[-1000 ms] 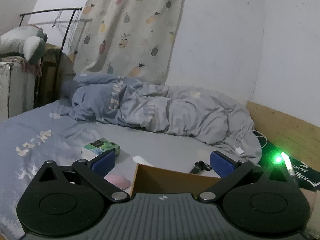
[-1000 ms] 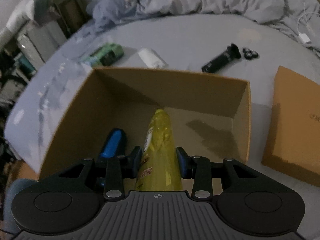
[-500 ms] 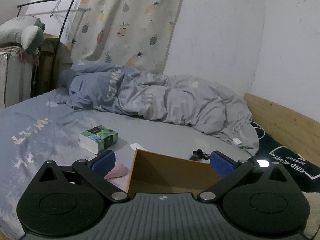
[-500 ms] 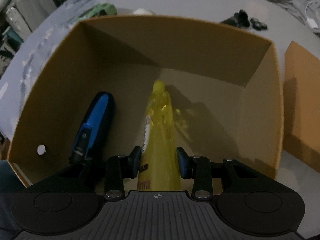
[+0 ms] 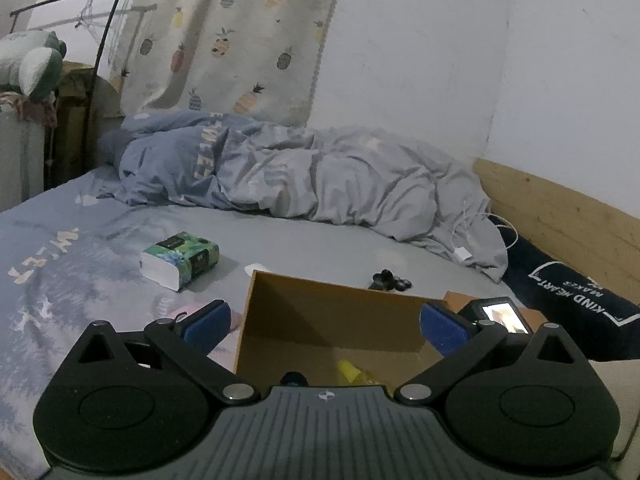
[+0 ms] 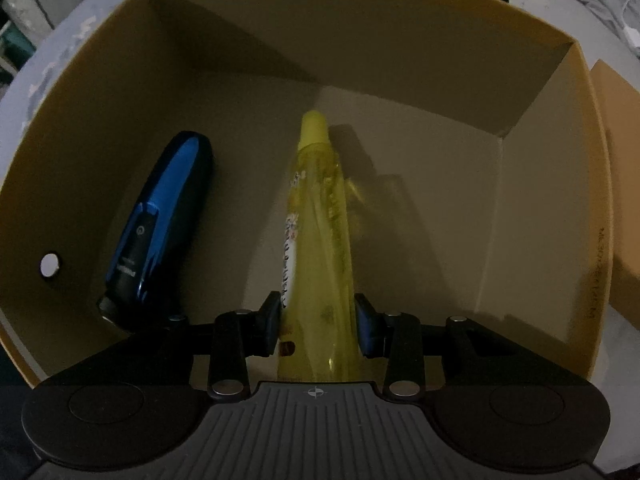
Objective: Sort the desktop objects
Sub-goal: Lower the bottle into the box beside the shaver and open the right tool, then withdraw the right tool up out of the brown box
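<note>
My right gripper [image 6: 318, 322] is shut on a yellow bottle [image 6: 316, 232] and holds it low inside the brown cardboard box [image 6: 400, 12], cap pointing at the far wall. A blue and black electric shaver [image 6: 160, 220] lies on the box floor to its left. My left gripper [image 5: 324, 324] is open and empty above the near side of the box [image 5: 332, 312]; the yellow bottle tip [image 5: 350, 372] shows inside. On the bed lie a green tissue pack [image 5: 180, 260], a pink object [image 5: 180, 314], a white object [image 5: 256, 269] and a black shaver [image 5: 390, 280].
A crumpled grey duvet [image 5: 300, 176] fills the back of the bed. A white charger and cable [image 5: 464, 254] lie at its right end. The box lid [image 6: 618, 184] lies right of the box. A dark pillow [image 5: 568, 300] and wooden board [image 5: 560, 216] line the right side.
My right gripper has lowered the yellow bottle deeper into the box. My left gripper has tilted down slightly, so the inside of the box now shows.
</note>
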Available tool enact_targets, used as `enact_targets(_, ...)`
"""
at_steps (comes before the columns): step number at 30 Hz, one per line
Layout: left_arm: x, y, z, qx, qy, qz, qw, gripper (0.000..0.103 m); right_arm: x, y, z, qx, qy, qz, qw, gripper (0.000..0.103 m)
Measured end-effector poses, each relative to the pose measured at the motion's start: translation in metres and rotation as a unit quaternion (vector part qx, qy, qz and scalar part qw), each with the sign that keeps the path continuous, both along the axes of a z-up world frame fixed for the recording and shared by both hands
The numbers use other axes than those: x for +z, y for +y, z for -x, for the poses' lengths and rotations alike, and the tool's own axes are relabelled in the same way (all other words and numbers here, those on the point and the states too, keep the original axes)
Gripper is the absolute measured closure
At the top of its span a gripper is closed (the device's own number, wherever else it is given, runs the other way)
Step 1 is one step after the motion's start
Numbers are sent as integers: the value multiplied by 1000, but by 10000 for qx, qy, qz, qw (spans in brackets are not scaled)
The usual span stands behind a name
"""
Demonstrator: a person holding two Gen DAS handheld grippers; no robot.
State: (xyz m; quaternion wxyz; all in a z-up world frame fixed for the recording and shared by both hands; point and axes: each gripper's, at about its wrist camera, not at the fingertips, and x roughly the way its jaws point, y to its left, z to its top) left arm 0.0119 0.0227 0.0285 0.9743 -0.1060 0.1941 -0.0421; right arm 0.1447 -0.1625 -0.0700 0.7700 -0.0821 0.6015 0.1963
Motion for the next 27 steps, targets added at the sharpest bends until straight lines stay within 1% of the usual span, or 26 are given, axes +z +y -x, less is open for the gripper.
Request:
enact_targets(8,-2,10,-1,98,69,215,9997,0,5,1,5,19,-47,3,10000,61)
enact_targets(9,-2,12,-2,127,78,229,9996,0,7,0,6,25,-77,-32,10000,59)
enact_targets(10,-3,13,-2,154,83,238,9996,0,10,0,6,30,-107,-67,9999,52)
enact_targets(14,-1,15,0,223,56,190,9996,0,20,-3,9,52,-227,-206,9995,47)
enact_targets(16,0,14,1,231,49,171,9996,0,25,-4,10,63,-287,-276,9992,36)
enact_targets(17,0,14,1,233,47,163,9996,0,27,-5,10,68,-317,-311,9990,34)
enact_targets(19,1,13,1,232,45,142,9996,0,32,-6,12,79,-376,-380,9985,25)
enact_targets(20,1,12,0,222,45,116,9997,0,35,-7,12,85,-406,-415,9983,23)
enact_targets(22,1,10,1,204,43,70,9998,0,40,-8,13,96,-466,-485,9977,15)
enact_targets(24,2,8,0,191,34,19,9998,0,51,-12,19,134,-580,-624,9963,9)
enact_targets(27,2,7,0,171,24,-40,9998,0,67,-19,28,167,-789,-823,9933,6)
